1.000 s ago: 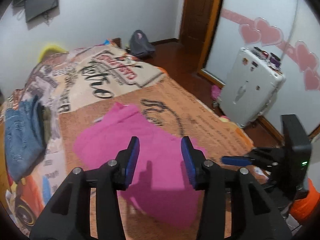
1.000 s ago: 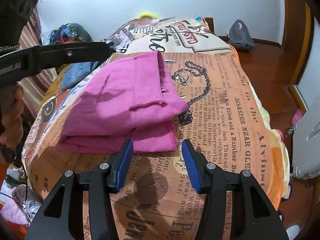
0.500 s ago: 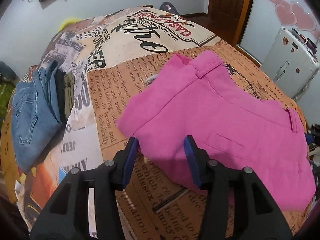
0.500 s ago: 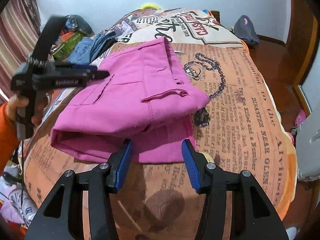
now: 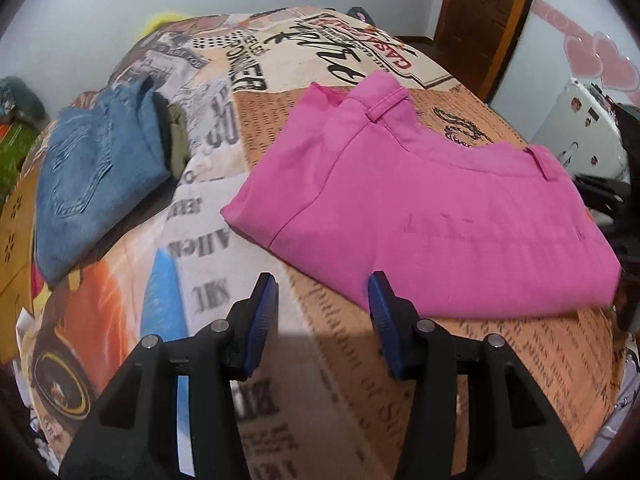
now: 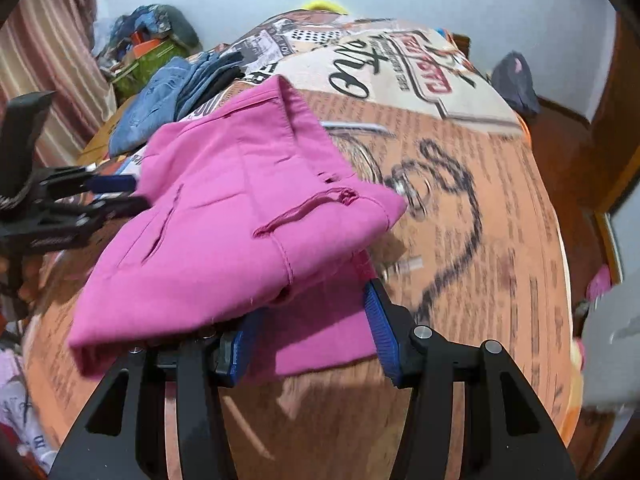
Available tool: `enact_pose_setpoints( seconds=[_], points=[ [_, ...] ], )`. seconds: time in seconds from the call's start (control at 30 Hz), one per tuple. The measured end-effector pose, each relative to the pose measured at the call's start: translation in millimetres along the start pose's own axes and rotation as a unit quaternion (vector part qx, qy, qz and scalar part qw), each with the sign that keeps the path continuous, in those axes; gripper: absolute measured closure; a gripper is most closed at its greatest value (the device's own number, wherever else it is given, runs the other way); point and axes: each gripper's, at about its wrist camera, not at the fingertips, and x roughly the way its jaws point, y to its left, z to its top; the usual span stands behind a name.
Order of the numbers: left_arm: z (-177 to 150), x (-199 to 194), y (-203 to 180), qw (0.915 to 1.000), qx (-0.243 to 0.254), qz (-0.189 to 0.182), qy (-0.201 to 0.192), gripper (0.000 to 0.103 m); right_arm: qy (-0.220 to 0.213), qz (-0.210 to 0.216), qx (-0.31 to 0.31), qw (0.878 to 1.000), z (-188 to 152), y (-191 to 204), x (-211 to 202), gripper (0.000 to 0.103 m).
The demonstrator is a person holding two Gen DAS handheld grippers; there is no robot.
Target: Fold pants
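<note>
Pink pants [image 5: 420, 216] lie folded on the bed [image 5: 360, 380], on its newspaper-print cover, waistband and belt loops toward the headboard side. Left gripper [image 5: 322, 316] hangs just short of the near folded edge, jaws spread, nothing between them, pads not touching the cloth. Its jaws opened a bit within the last second. Right gripper [image 6: 308, 328] is at the other end of the bundle: jaws spread, the lower layer's edge lies between them, and the upper fold drapes over the left finger [image 6: 240, 344]. No visible pinch on the fabric. Blue jeans [image 5: 92, 184] sit folded on the bed well to the left of the pants, with a dark olive garment [image 5: 176, 140] tucked beside them. White suitcase [image 5: 588, 128] stands off the bed's far right side.
</note>
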Motion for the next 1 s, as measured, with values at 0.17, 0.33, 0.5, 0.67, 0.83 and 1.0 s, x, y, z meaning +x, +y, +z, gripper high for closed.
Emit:
enact_pose_setpoints(
  seconds=[0.17, 0.33, 0.5, 0.67, 0.83, 1.0],
  points=[
    [4, -14, 18, 0.9995, -0.013, 0.019, -0.02, 0.055, 0.0, -0.004, -0.004, 1.0, 17, -6, 11, 0.055],
    [30, -14, 53, 0.9984, -0.041, 0.004, -0.039, 0.055, -0.001, -0.023, 0.013, 1.0, 18, -17, 0, 0.055],
    [53, 9, 59, 0.9973, -0.036, -0.057, -0.03, 0.055, -0.021, -0.03, 0.057, 0.998, 7, -31, -34, 0.055],
    [60, 37, 52, 0.9962, -0.031, -0.082, -0.007, 0.08, -0.052, -0.011, 0.096, 0.994, 7, -29, -65, 0.055],
    [47, 36, 52, 0.997, -0.027, -0.072, -0.004, 0.098, -0.034, 0.011, 0.084, 0.996, 10, -4, -54, 0.055],
    [19, 10, 61, 0.9976, -0.041, -0.055, -0.008, 0.099, -0.018, 0.028, 0.079, 0.996, 10, 10, -29, 0.055]
  ],
)
